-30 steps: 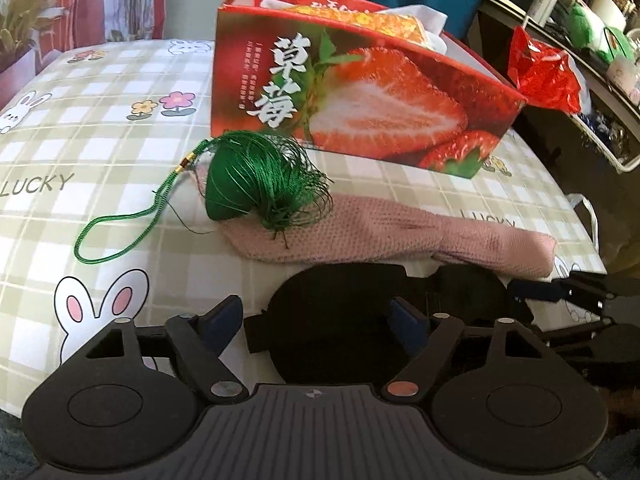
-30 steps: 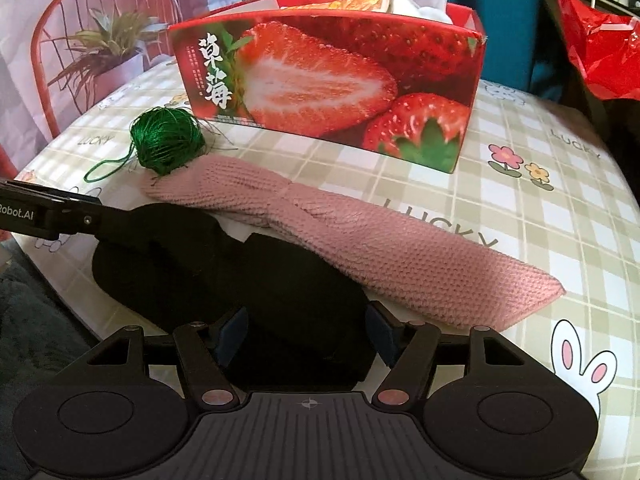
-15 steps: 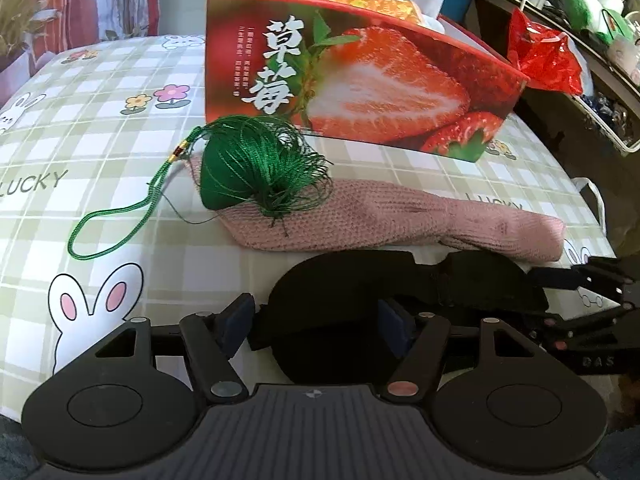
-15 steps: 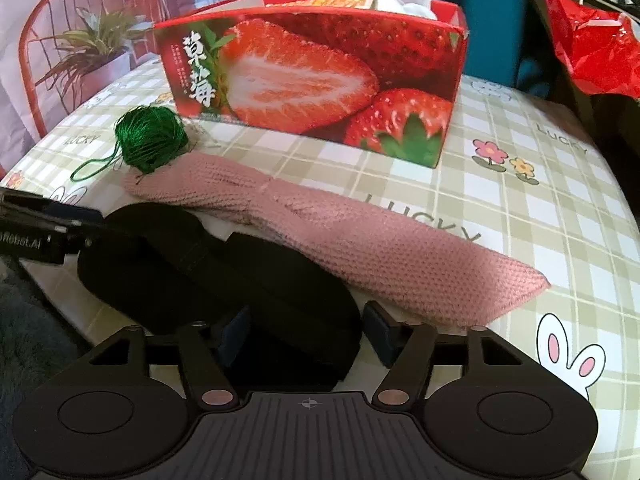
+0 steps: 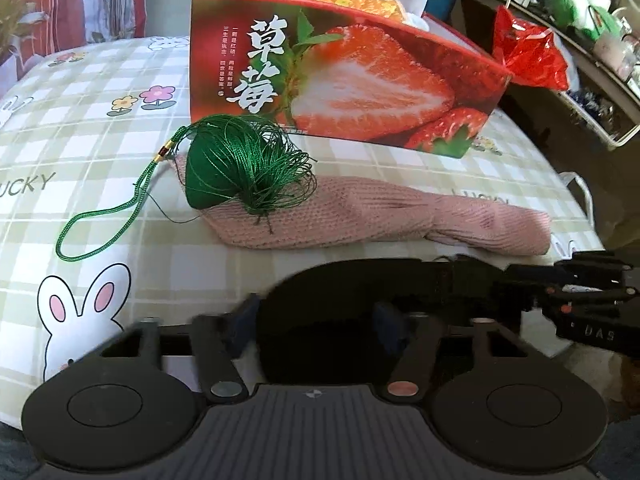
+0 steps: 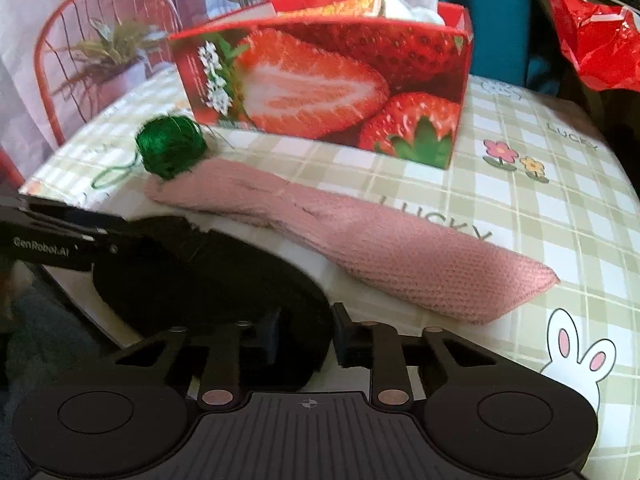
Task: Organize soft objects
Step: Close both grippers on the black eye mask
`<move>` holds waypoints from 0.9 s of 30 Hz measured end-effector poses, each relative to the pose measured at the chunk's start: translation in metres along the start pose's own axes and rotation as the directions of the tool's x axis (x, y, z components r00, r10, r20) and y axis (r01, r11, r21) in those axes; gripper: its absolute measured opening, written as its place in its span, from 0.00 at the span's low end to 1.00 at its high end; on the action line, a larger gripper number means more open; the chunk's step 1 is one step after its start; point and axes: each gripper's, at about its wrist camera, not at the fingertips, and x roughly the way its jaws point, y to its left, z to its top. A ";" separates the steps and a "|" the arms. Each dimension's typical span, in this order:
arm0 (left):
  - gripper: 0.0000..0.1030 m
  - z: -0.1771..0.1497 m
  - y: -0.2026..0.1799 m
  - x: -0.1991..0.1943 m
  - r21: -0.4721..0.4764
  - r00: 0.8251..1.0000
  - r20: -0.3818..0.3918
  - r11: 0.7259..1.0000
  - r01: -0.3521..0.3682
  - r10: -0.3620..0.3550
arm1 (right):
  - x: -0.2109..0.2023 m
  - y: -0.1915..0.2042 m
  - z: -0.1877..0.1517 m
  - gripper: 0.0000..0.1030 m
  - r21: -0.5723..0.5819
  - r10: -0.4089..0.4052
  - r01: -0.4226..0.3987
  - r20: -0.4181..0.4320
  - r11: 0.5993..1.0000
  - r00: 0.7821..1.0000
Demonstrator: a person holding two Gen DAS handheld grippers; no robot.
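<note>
Both grippers work the same black eye mask (image 5: 360,300) at the near edge of the table (image 5: 80,128). On the left gripper (image 5: 316,316) the jaws are closing, 1 blue pad on each side of the mask's left cup. On the right gripper (image 6: 302,330) the jaws are closing too, squeezing the other end of the mask. Just behind the mask lies a pink knitted sock (image 5: 380,216), with a green tassel (image 5: 240,168) resting on its left end. Behind them stands a strawberry box (image 5: 340,76) with tissue poking out.
</note>
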 end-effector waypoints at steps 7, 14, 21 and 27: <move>0.12 0.000 0.004 -0.002 -0.030 0.999 0.032 0.999 0.024 -0.023 | -0.015 0.000 0.008 0.09 -0.005 0.007 -0.006 0.110 1.000 0.994; 0.09 0.004 0.002 -0.016 -0.028 0.994 0.106 1.000 0.007 -0.004 | -0.024 -0.008 0.010 0.06 0.021 -0.015 0.011 0.175 1.000 0.984; 0.04 0.017 -0.007 -0.043 0.036 0.972 0.231 0.998 -0.057 0.047 | -0.037 -0.012 0.017 0.06 0.042 -0.019 0.009 0.248 0.999 0.969; 0.04 0.038 -0.014 -0.069 0.070 0.940 0.335 0.993 -0.095 0.066 | -0.054 -0.017 0.035 0.06 0.042 -0.022 0.009 0.323 0.999 0.946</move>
